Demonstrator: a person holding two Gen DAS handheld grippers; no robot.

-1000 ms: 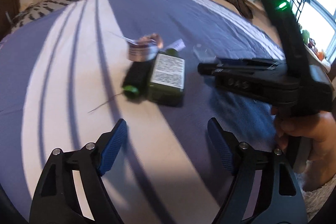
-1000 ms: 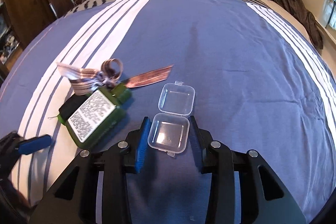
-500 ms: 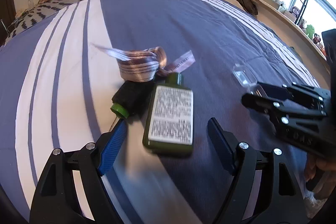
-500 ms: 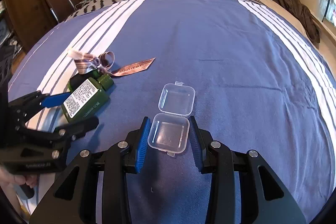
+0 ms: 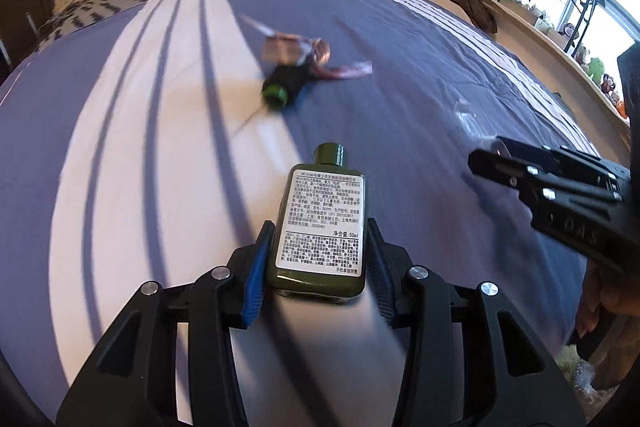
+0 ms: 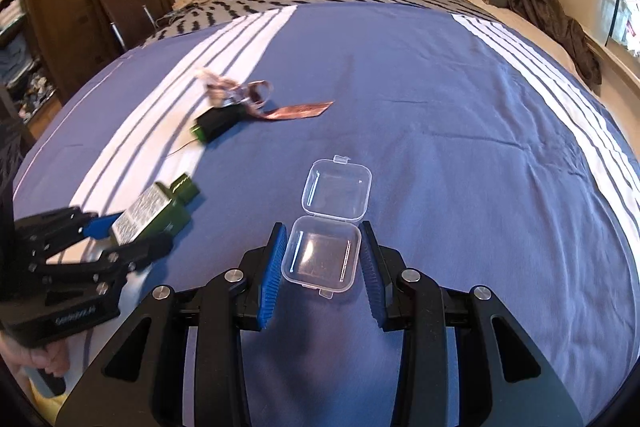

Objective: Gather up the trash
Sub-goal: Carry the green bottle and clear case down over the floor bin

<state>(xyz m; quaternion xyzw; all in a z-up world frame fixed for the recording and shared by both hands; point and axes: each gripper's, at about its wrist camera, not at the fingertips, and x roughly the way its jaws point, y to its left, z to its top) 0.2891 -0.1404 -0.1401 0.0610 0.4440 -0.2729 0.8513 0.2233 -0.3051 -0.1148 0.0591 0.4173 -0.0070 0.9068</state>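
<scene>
— What did the left wrist view show?

— The left gripper (image 5: 318, 259) had just been closing, and its blue pads (image 5: 256, 267) pressed both sides of the green bottle (image 5: 320, 231). The bottle lay flat between the jaws, white label up, cap pointing away toward the far end of the bed (image 5: 400, 87). Farther off on the blue-and-white striped cover lay a small dark tube with a green end (image 5: 284, 85), and touching it a crumpled ribbon (image 5: 316, 57), both blurred. At the right edge the right gripper (image 5: 486, 155) reached in, held by a hand (image 5: 604, 303).

— And the right wrist view?

— The right gripper (image 6: 322, 259) stood at a narrow setting, clamped on the bottom half of a clear plastic box (image 6: 320, 255), whose hinged lid lay open beyond the fingertips. To the left the left gripper (image 6: 132, 239) held the green bottle (image 6: 154, 213) by its base. The dark tube (image 6: 216, 123) and ribbon (image 6: 276, 107) lay farther up the bed (image 6: 440, 107), well apart from the box.
</scene>
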